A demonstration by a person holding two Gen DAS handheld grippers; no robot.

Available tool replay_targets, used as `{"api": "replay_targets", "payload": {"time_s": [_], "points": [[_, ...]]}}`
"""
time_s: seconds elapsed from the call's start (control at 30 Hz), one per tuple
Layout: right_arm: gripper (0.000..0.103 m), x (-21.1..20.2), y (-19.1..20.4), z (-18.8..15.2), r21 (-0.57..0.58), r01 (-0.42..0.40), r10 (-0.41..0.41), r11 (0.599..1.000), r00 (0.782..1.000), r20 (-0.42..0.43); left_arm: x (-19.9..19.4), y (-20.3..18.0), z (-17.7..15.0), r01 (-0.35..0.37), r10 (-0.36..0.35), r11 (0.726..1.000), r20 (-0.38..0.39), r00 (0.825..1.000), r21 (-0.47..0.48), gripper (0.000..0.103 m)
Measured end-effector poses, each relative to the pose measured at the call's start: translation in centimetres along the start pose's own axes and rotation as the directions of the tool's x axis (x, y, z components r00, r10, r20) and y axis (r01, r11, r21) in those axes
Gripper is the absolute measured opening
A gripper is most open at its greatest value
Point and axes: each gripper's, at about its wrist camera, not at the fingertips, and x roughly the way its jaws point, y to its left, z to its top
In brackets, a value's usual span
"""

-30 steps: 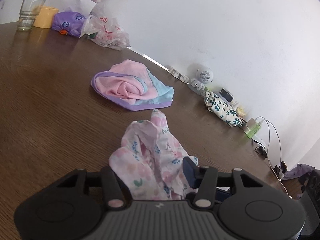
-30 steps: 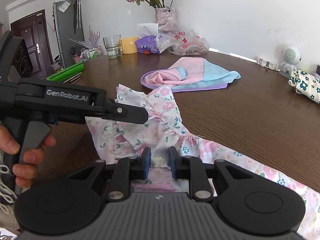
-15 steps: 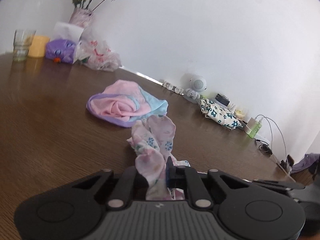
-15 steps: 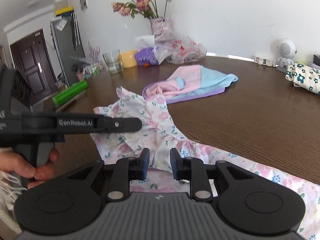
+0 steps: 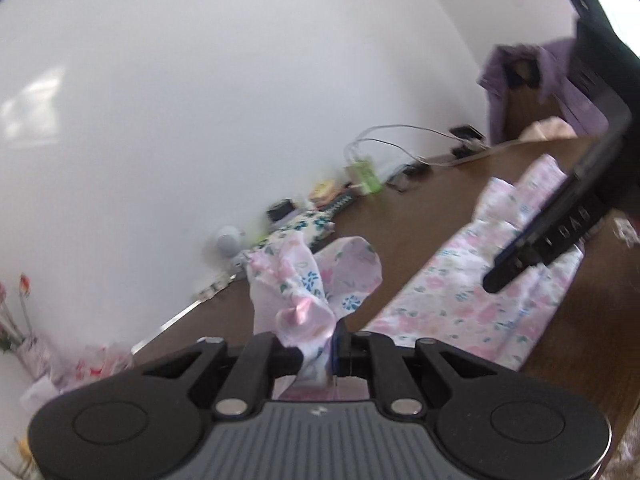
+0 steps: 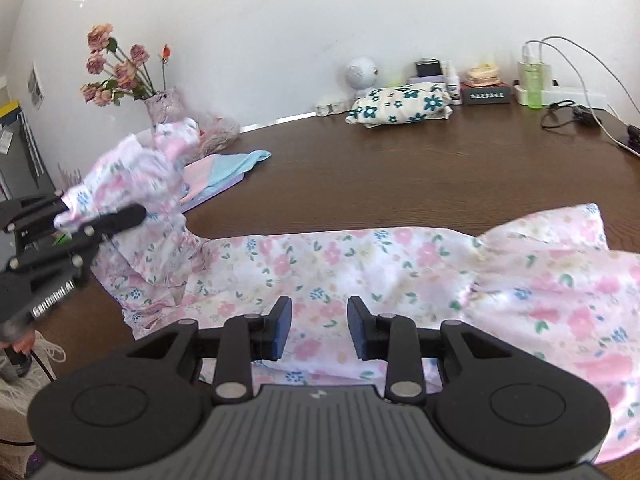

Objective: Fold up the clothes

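Floral garment (image 6: 360, 256) lies stretched along the near edge of the brown table (image 6: 420, 168), one end bunched and lifted off the wood.

Left gripper (image 5: 320, 344): jaws pinched narrow on a gathered ruffle of the floral garment, cloth bulging up between and above the fingers. In the right wrist view the same left gripper (image 6: 100, 216) sits left of the garment's flat span, raised, with the bunched end draped over it. Motion blur on that cloth.

Right gripper (image 6: 318, 328): jaws wide apart, nothing between the pads, poised just over the garment's near hem, mid-length. Whether the tips touch the fabric: cannot tell. From the left wrist view the right gripper (image 5: 532, 248) shows as a dark bar over the garment's flat part.

Beyond the garment, toward the wall: pink-and-blue cloth (image 6: 224, 168) flat on the table, just behind the lifted end. Folded flower-print bundle (image 6: 400, 104) further back, near a small white round device (image 6: 360, 74). Vase of dried roses (image 6: 160, 104) at the back left. Green charger (image 6: 534, 80) with white cables at the back right.
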Motion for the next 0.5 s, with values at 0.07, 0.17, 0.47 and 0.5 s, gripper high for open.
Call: {"api": "replay_targets", "payload": {"time_s": [0.07,0.17,0.47,0.5], "points": [[0.031,-0.6,-0.8,-0.4,0.021,-0.001,0.001,1.0,1.0,0.021,1.3,-2.9,0.2,0.047,-0.044,0.995,-0.039,0.998,0.086,0.008],[0.031,-1.2,-1.5,-0.7,0.023,-0.002,0.001,1.0,0.999,0.033,2.9,-5.6,0.2,0.092,-0.079,0.984,-0.092,0.993,0.151,0.008],[0.033,-0.9,-2.0,0.3,0.05,-0.098,0.097,0.994,0.995,0.018,1.9,-5.0,0.4,0.132,-0.125,0.989,-0.099,0.987,0.069,0.035],[0.033,-0.6,-2.0,0.7,0.061,-0.119,0.118,0.991,0.993,0.013,1.4,-4.7,0.5,0.138,-0.133,0.989,-0.09,0.987,0.051,0.038]]}}
